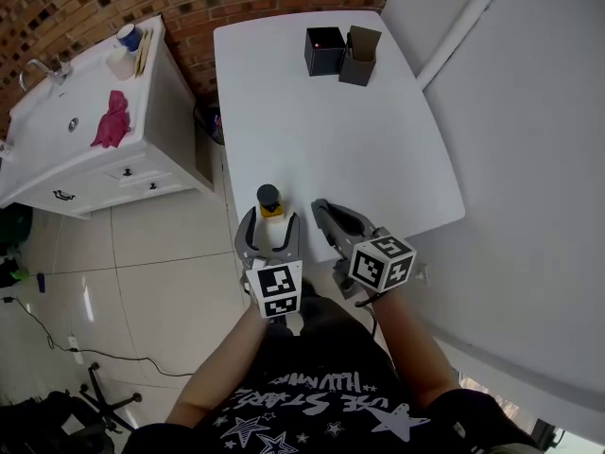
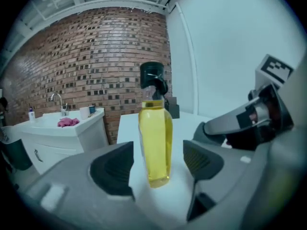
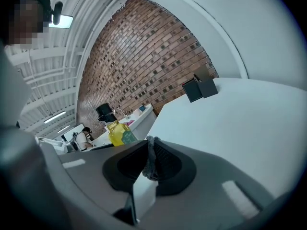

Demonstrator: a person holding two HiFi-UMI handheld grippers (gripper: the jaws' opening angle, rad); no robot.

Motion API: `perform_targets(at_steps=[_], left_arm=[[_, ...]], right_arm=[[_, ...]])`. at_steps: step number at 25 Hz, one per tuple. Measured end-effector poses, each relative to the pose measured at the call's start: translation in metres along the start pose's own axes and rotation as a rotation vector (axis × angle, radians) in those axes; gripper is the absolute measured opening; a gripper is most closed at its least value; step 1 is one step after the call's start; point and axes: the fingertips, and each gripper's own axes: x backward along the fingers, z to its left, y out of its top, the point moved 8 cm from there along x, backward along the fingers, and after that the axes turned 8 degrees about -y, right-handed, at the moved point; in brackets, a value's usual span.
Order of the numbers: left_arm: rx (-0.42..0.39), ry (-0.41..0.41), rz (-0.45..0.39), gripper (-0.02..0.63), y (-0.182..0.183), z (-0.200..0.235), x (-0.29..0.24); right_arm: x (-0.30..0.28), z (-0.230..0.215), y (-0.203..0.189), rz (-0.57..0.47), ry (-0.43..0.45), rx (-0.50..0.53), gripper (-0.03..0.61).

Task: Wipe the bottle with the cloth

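- Gaping wide, the left tongs [image 1: 269,227] are straddling the bottle [image 2: 156,138], with both pads clear of its sides.
- The bottle is standing upright at the near edge of the counter [image 1: 312,130], its long axis vertical. It is sitting straight ahead of the left tongs, which are nearer to it than the right ones.
- Just beside them, the right tongs [image 1: 323,208] are pinching a grey strip of cloth [image 3: 149,157], and the bottle is lying to their left.
- Only the right gripper view is showing that cloth; the head view is not making it out.
- Farther off, a pink rag [image 1: 112,121] is lying on the sink unit [image 1: 57,149].
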Motion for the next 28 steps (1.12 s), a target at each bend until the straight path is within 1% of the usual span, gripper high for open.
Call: perform_targets(at_steps=[2, 5, 7, 8, 10, 13, 16, 21, 24, 28], left_arm=[[-0.006, 0.025, 0.0, 0.313, 0.002, -0.004, -0.005], [0.018, 0.074, -0.015, 0.306, 0.007, -0.004, -0.009], [0.025, 0.101, -0.024, 0.273, 0.011, -0.002, -0.009], [0.027, 0.112, -0.026, 0.238, 0.011, -0.001, -0.009], [0.028, 0.115, -0.025, 0.223, 0.011, 0.0, -0.009], [0.003, 0.085, -0.015, 0.222, 0.012, 0.0, -0.009], [-0.016, 0.025, -0.015, 0.221, 0.012, 0.004, -0.008], [-0.038, -0.11, -0.022, 0.216, 0.012, 0.013, -0.005], [-0.066, -0.214, -0.029, 0.215, 0.011, 0.02, -0.004], [-0.118, -0.389, -0.038, 0.213, 0.01, 0.03, -0.003]], right_arm=[[0.003, -0.002, 0.001, 0.004, 0.012, 0.005, 0.04], [0.005, -0.004, 0.004, 0.014, 0.032, 0.018, 0.04], [0.005, -0.004, 0.005, 0.018, 0.043, 0.021, 0.04], [0.004, -0.004, 0.005, 0.021, 0.048, 0.021, 0.04], [0.002, -0.004, 0.005, 0.026, 0.059, 0.023, 0.04], [-0.003, -0.002, 0.006, 0.032, 0.077, 0.027, 0.041], [-0.008, 0.001, 0.008, 0.034, 0.092, 0.032, 0.04], [-0.015, 0.007, 0.013, 0.037, 0.117, 0.04, 0.04], [-0.02, 0.012, 0.019, 0.038, 0.141, 0.051, 0.04], [-0.024, 0.022, 0.028, 0.041, 0.192, 0.118, 0.04]])
